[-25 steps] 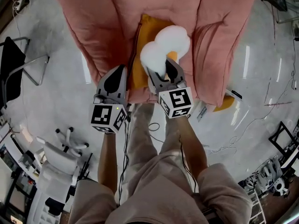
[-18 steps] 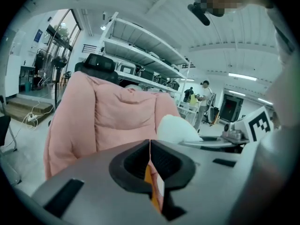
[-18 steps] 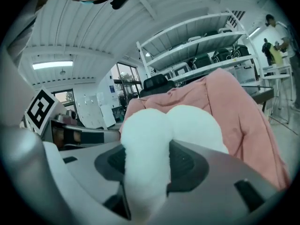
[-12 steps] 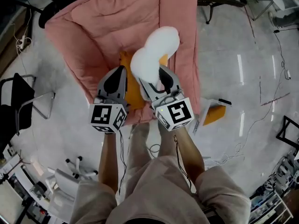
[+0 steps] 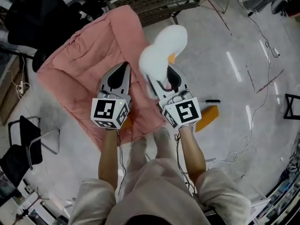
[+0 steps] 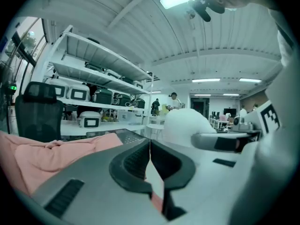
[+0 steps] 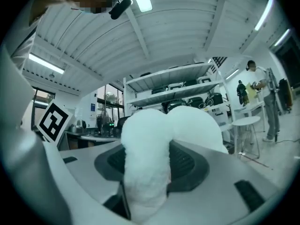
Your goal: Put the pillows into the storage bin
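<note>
In the head view, ahead of the person's knees, the right gripper (image 5: pixel 165 78) is clamped on a white pillow (image 5: pixel 161 48). The pillow juts out past the fingertips, its long axis carrying on in line with the fingers, away from the person. The left gripper (image 5: pixel 123 69) hangs just beside it on the left, over a pink cushion (image 5: pixel 70 74) spread on the floor. An orange thing (image 5: pixel 209 115) lies on the floor to the right of the right gripper, well apart from both sets of fingers.

In the left gripper view the fingers (image 6: pixel 133 161) are pressed together with nothing between them; the pillow shows off to their right, beyond the tips.

In the right gripper view the fingers (image 7: pixel 190 165) stand partly apart, squeezing a narrow waist of the pillow, and its two round lobes bulge up in front of the tips.

No bin shows in any view, so which way it lies from the fingers cannot be told. As I judge it, the right hand alone carries the pillow, lengthwise, ready to go in end first
</note>
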`<move>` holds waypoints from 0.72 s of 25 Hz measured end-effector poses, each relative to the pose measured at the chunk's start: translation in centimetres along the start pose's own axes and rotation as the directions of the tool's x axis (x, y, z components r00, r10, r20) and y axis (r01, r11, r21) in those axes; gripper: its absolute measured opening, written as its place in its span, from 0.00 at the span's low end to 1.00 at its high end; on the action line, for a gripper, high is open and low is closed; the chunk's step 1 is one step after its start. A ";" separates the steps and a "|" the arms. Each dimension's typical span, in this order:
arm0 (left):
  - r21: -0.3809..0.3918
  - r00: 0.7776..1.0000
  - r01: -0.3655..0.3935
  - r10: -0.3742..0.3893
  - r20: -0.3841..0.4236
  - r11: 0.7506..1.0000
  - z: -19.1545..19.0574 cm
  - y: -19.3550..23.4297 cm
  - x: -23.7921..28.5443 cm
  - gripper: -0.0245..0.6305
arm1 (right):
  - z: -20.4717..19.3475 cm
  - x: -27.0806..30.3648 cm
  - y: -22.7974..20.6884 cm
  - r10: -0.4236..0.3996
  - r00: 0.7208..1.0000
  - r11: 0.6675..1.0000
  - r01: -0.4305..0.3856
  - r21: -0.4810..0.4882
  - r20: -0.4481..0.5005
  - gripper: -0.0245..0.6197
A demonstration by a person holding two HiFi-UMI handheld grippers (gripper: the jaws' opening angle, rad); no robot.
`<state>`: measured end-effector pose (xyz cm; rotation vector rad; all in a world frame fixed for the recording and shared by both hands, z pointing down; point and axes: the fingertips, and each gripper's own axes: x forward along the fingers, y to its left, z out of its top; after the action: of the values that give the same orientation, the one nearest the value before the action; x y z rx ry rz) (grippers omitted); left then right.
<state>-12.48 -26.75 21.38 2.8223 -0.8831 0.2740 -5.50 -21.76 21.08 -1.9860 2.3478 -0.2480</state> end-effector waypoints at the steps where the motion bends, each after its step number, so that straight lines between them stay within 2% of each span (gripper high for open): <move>1: 0.010 1.000 0.031 -0.031 -0.001 0.999 0.4 -1.7 1.4 0.06 | 0.6 -1.3 -2.1 -0.038 0.999 0.999 0.038 -0.005 0.007 0.37; 6: 0.047 0.983 0.182 -0.180 -0.032 0.982 0.3 -11.3 7.8 0.06 | 1.8 -9.2 -12.6 -0.224 0.974 0.974 0.224 -0.019 0.020 0.37; 10: 0.067 0.948 0.314 -0.308 -0.084 0.947 -1.8 -20.1 12.7 0.06 | 1.0 -17.8 -20.5 -0.389 0.921 0.921 0.389 -0.008 0.007 0.37; 12: 0.076 0.914 0.397 -0.388 -0.119 0.915 -3.0 -24.8 14.8 0.06 | 0.2 -22.8 -23.9 -0.488 0.873 0.873 0.488 -0.001 -0.007 0.37; 15: 0.092 0.840 0.532 -0.512 -0.178 0.842 -5.2 -32.3 17.5 0.06 | -1.6 -31.2 -28.0 -0.638 0.769 0.769 0.639 0.020 -0.036 0.37; 18: 0.100 0.780 0.617 -0.589 -0.213 0.781 -7.9 -39.5 19.5 0.06 | -4.3 -39.3 -31.4 -0.730 0.680 0.679 0.733 0.034 -0.067 0.37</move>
<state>25.10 -3.67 29.11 2.9833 0.1218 0.4976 31.11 12.24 27.87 -2.8082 1.3821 -0.3856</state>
